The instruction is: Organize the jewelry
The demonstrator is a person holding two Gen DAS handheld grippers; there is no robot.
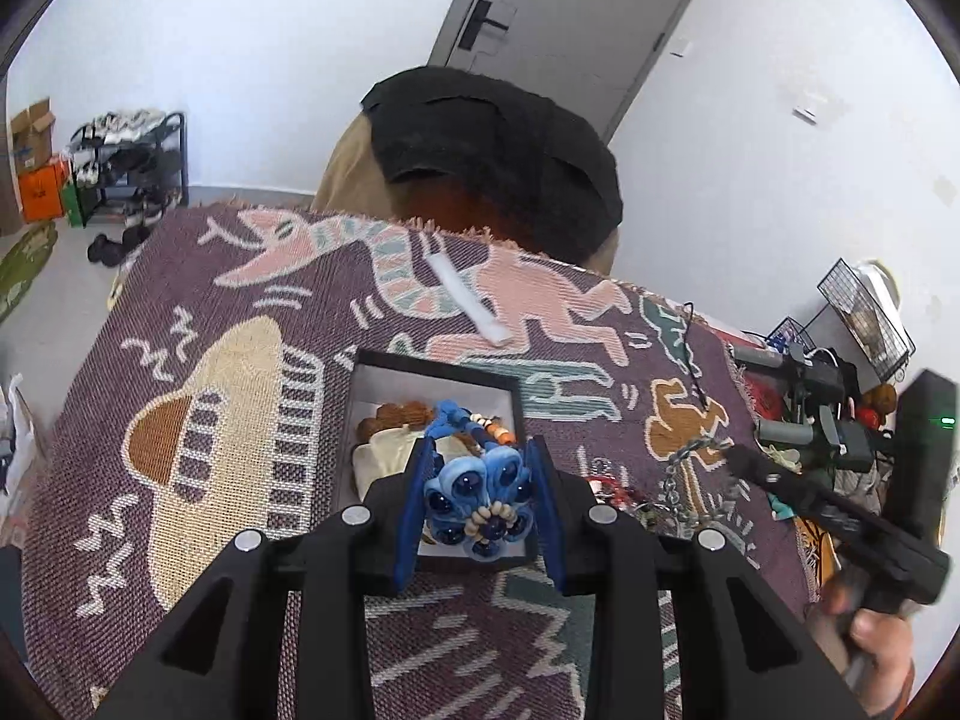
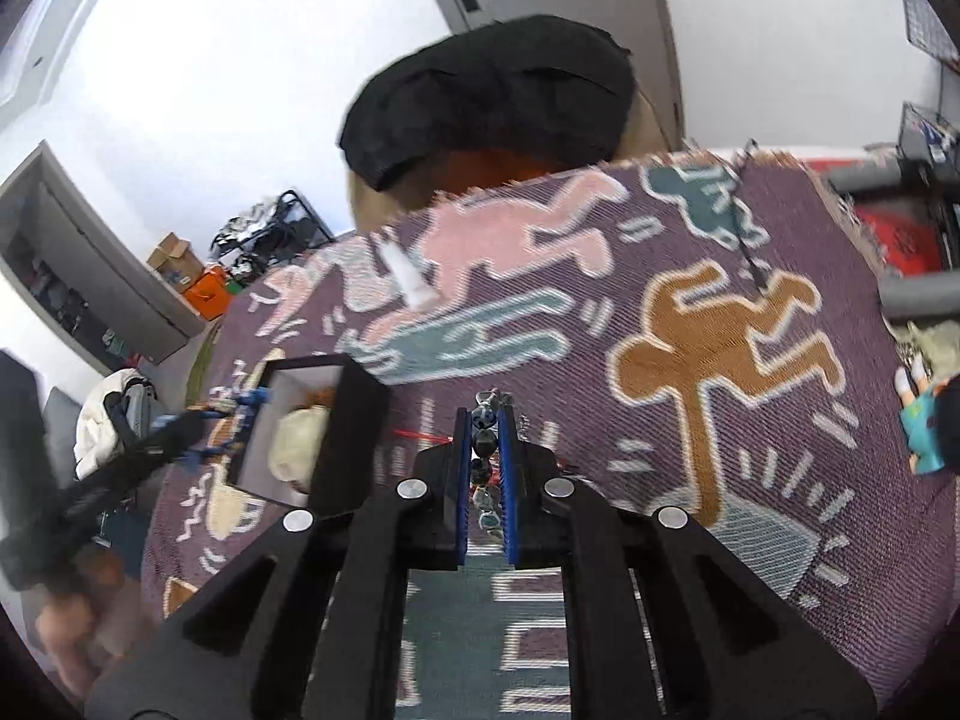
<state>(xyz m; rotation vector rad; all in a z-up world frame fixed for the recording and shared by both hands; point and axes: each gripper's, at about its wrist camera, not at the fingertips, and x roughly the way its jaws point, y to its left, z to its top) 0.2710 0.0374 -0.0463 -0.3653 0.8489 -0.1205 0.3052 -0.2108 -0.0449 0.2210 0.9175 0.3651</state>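
Observation:
My left gripper (image 1: 480, 453) is shut on a blue flower-shaped beaded pendant (image 1: 480, 504), whose blue cord and orange and white beads (image 1: 480, 420) trail forward. It hangs over an open black box with a white lining (image 1: 432, 363) that holds brown beads and a cream pouch. To the right, my right gripper (image 1: 735, 459) lifts a silvery chain (image 1: 678, 471) off a heap of jewelry (image 1: 624, 495). In the right wrist view, the right gripper (image 2: 483, 420) is shut on that string of dark and silvery links (image 2: 483, 450) above the patterned blanket. The box (image 2: 348, 420) and left gripper (image 2: 198, 420) are at the left.
A woven purple blanket (image 1: 240, 300) with figures covers the table. On it lie a white strip (image 1: 468, 300) and a thin black cord (image 1: 690, 348). Tools and clutter (image 1: 810, 414) crowd the right edge. A chair draped in black cloth (image 1: 498, 144) stands behind the table.

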